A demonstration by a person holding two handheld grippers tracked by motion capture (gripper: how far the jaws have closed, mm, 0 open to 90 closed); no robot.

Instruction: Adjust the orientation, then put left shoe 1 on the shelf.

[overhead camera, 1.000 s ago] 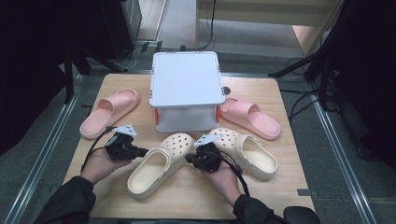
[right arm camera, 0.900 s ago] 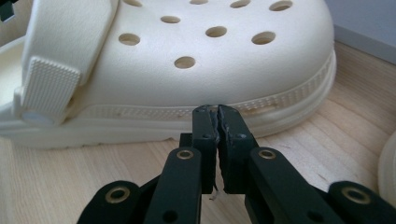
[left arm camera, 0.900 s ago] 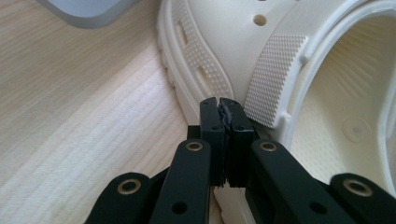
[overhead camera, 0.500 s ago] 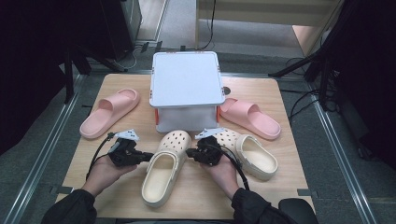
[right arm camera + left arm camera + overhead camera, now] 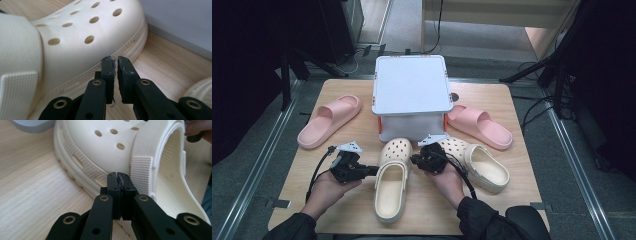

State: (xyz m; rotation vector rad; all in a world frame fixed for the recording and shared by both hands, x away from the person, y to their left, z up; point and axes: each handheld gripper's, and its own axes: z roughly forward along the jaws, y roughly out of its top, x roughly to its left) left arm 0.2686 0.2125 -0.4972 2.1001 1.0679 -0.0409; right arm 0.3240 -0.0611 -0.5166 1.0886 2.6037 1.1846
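Two cream clogs lie at the table's front. The left clog (image 5: pixel 391 186) points toe-first at the box, with the right clog (image 5: pixel 484 169) angled beside it. My left gripper (image 5: pixel 373 171) is shut and empty, its tips against this clog's left side wall (image 5: pixel 100 152) near the strap, as the left gripper view (image 5: pixel 119 176) shows. My right gripper (image 5: pixel 413 160) is at the same clog's right side, by the toe (image 5: pixel 75 47). Its jaws (image 5: pixel 114 60) are shut to a thin slit with nothing between them.
A white lidded box (image 5: pixel 411 90) stands at mid-table just beyond the clogs. One pink slide (image 5: pixel 329 120) lies to its left, another pink slide (image 5: pixel 479 126) to its right. The wooden table (image 5: pixel 302 200) has bare room at the front left.
The left clog has swung from a slant to pointing straight at the box. My left gripper has moved right along with its heel side. The right hand has barely moved.
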